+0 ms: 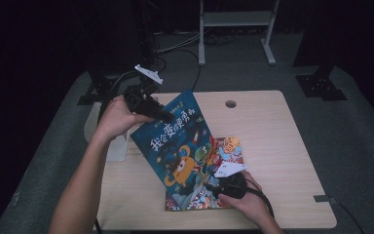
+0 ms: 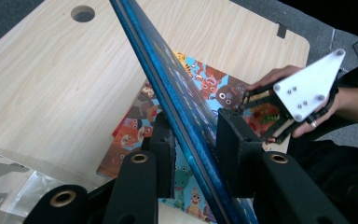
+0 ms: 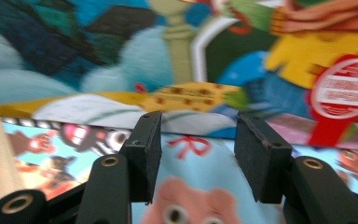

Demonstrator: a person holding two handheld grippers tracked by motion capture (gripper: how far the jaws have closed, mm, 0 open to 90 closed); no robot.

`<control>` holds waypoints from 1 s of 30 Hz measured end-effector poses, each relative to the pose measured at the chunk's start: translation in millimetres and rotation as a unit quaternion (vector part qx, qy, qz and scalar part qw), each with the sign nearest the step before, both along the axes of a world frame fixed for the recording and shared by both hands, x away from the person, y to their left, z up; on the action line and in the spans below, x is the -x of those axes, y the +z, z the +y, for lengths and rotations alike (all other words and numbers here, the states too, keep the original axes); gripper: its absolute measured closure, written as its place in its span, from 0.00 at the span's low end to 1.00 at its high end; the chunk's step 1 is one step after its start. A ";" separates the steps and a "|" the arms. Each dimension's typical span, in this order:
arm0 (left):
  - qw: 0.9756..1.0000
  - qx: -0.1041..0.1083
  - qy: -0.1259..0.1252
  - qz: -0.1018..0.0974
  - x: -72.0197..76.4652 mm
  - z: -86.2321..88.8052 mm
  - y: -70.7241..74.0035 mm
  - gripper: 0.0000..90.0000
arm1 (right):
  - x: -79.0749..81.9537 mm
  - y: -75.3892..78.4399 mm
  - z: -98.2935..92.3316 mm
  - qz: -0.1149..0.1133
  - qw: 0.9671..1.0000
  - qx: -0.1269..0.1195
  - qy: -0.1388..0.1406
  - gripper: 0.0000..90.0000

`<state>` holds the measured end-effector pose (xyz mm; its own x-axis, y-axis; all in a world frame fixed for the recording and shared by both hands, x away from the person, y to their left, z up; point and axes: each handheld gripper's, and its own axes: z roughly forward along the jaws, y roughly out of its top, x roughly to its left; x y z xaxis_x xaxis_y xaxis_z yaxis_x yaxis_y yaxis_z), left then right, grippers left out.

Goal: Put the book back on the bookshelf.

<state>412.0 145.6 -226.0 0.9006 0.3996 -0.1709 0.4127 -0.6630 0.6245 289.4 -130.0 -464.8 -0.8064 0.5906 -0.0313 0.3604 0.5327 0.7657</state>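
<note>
Holding the book (image 1: 185,161) down near you, your right gripper (image 1: 228,187) rests low on the open spread at the table's (image 1: 282,146) front edge, jaws apart with nothing pinched between them (they look set to pin the pages flat). Farther off, your left gripper (image 2: 193,154) lifts the blue cover (image 1: 173,131), its jaws straddling the cover's edge; whether the pads actually press it, I cannot tell. Your left hand (image 1: 114,117) is raised and angled inward, so the cover stands tilted over the pages
</note>
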 end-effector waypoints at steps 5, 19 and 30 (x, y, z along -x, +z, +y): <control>1.000 0.001 -0.003 0.008 -2.7 -4.2 3.7 0.79 | -10.0 2.2 -32.7 -0.012 0.998 -0.024 -0.049 0.54; 0.999 -0.033 -0.014 -0.002 3.2 -19.4 28.3 0.85 | -39.7 -16.7 -133.6 -0.019 0.972 -0.023 -0.234 0.48; 0.998 -0.052 -0.029 -0.013 15.0 -19.7 41.7 0.91 | -49.3 -31.9 -141.6 -0.004 0.963 -0.005 -0.269 0.45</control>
<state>397.0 125.9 -184.3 0.9263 0.3609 -0.1083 0.3567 -0.7473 0.5606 338.7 -271.6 -496.7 -0.3839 0.9229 -0.0293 0.5761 0.2642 0.7735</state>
